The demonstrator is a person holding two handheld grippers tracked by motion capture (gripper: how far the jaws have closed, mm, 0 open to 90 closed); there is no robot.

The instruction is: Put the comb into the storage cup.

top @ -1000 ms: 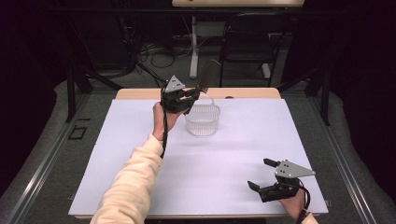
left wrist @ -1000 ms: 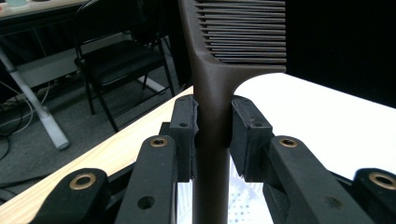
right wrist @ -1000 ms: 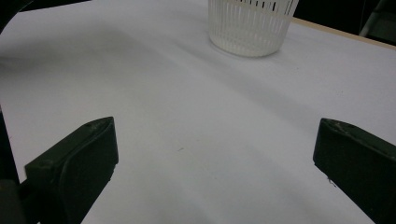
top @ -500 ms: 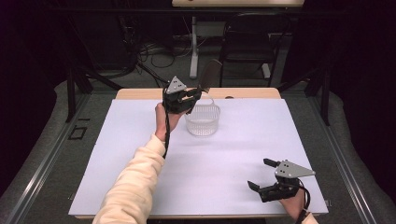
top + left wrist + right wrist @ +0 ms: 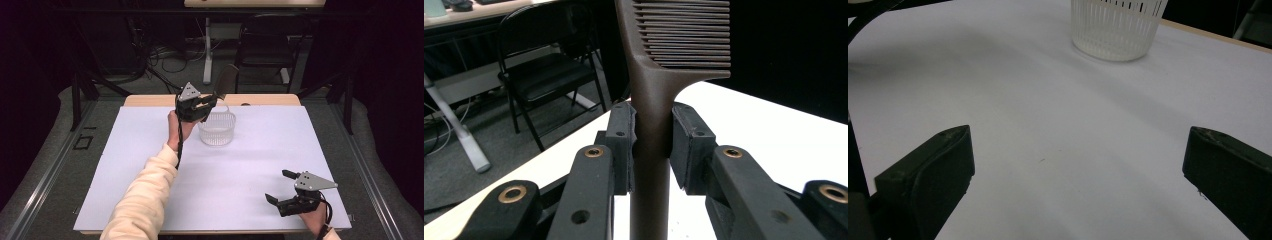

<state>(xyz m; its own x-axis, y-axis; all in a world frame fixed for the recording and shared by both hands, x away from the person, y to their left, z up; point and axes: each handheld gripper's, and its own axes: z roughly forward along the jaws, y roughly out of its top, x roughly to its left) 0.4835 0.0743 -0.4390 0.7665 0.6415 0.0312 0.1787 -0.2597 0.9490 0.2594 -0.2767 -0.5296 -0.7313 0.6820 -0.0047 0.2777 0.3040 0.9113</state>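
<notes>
Brown comb (image 5: 651,100), clamped by its handle between the fingers (image 5: 621,142) of the left gripper (image 5: 196,106), teeth end upward and clear of the grip. Seen from the high view (image 5: 226,80) as a dark blade tilting up and away from the gripper, over the far rim of a white slotted basket (image 5: 216,129). Held above the worktop (image 5: 150,150), near its far edge, just left of the basket and touching neither.

Basket upright on the white sheet, toward the far middle; shown again in the right gripper view (image 5: 1118,27), ahead and well apart from the near fingers.

Left hand (image 5: 179,125) wrapped under the gripper, cream sleeve (image 5: 142,195) reaching in from the bottom edge, black cable hanging down along the wrist.

Right gripper (image 5: 298,192) low at the near right corner of the worktop, fingers (image 5: 928,175) spread wide apart around bare white surface, holding nothing.

Beyond the far edge: a dark folding chair (image 5: 546,65), pale table legs and loose cables on the floor.
</notes>
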